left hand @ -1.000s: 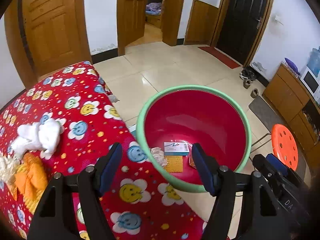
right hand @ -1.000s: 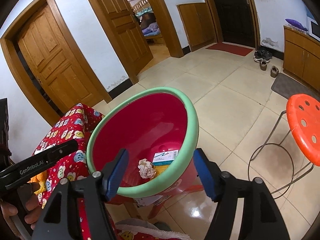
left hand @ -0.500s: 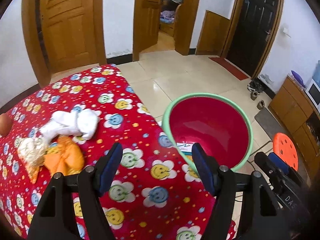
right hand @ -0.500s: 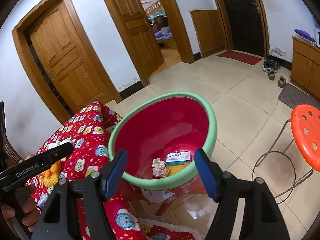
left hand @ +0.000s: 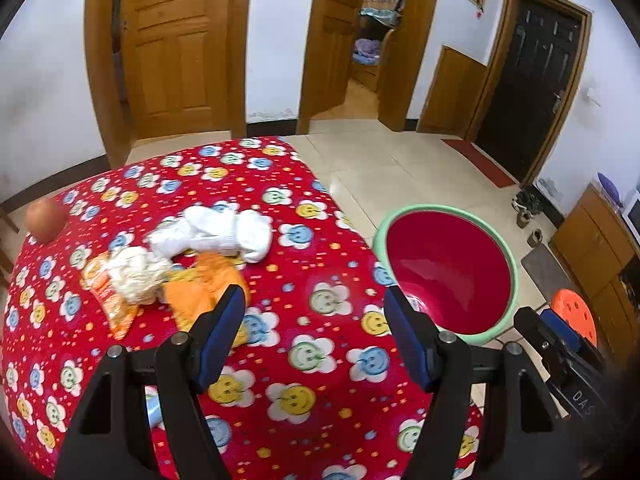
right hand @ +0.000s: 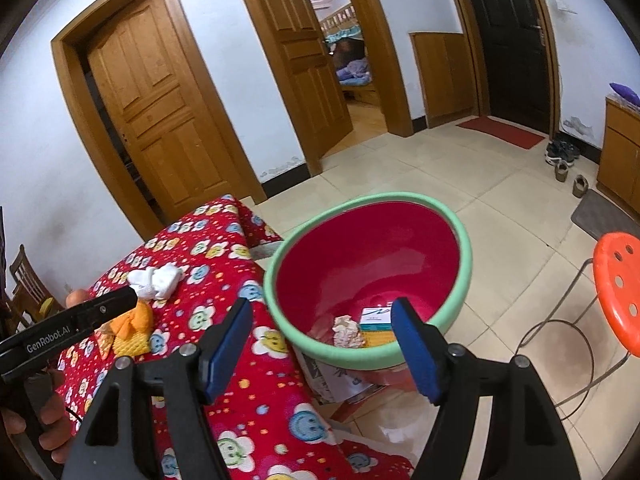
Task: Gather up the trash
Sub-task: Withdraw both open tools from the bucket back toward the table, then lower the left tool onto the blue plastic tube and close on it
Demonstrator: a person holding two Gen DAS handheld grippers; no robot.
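Observation:
A heap of trash lies on the red smiley tablecloth: a white cloth wad, a crumpled paper ball, an orange wrapper and a snack wrapper. My left gripper hovers open and empty over the cloth, just right of the heap. The red basin with a green rim stands off the table's right edge; it holds a crumpled paper and a small box. My right gripper is open and empty above the basin's near rim.
A round orange-red fruit sits at the table's far left. An orange stool stands right of the basin. A hand holds the left gripper's body. Wooden doors, a cabinet and shoes line the tiled floor.
The left gripper swung left from above the basin to the tablecloth beside the trash heap. The right gripper drew back and up from the basin. Both stayed open and empty.

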